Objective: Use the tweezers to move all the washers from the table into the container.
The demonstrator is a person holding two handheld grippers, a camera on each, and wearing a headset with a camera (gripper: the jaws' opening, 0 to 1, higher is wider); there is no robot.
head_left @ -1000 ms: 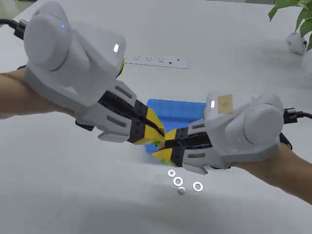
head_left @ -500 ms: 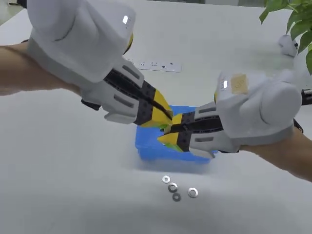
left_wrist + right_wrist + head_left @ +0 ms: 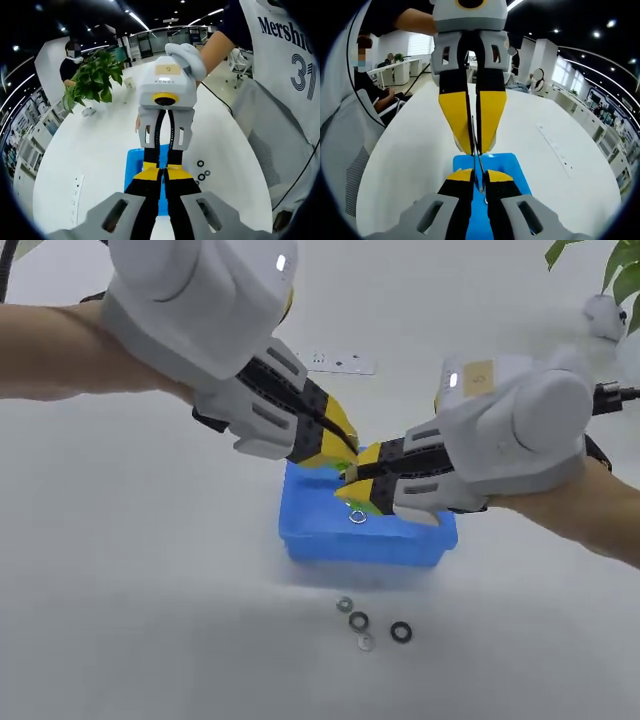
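My left gripper [image 3: 345,453] comes in from the upper left and my right gripper [image 3: 353,490] from the right; their yellow tips meet over the blue container [image 3: 330,540]. Thin metal tweezers [image 3: 475,155] run between the jaws of both, and both are shut on them. A washer [image 3: 357,517] hangs just below the tips, over the container's inside. Several washers [image 3: 358,621] lie on the white table in front of the container. In the left gripper view the left gripper [image 3: 163,176] faces the right gripper [image 3: 162,159], with washers [image 3: 201,170] to the right.
A white power strip [image 3: 340,363] lies on the table behind the container. A green plant [image 3: 600,265] and a small white object [image 3: 605,315] stand at the far right. People sit at desks in the room beyond.
Both grippers have moved together from the container's near edge to above its inside. A washer now shows under their tips. The washers on the table have stayed in place.
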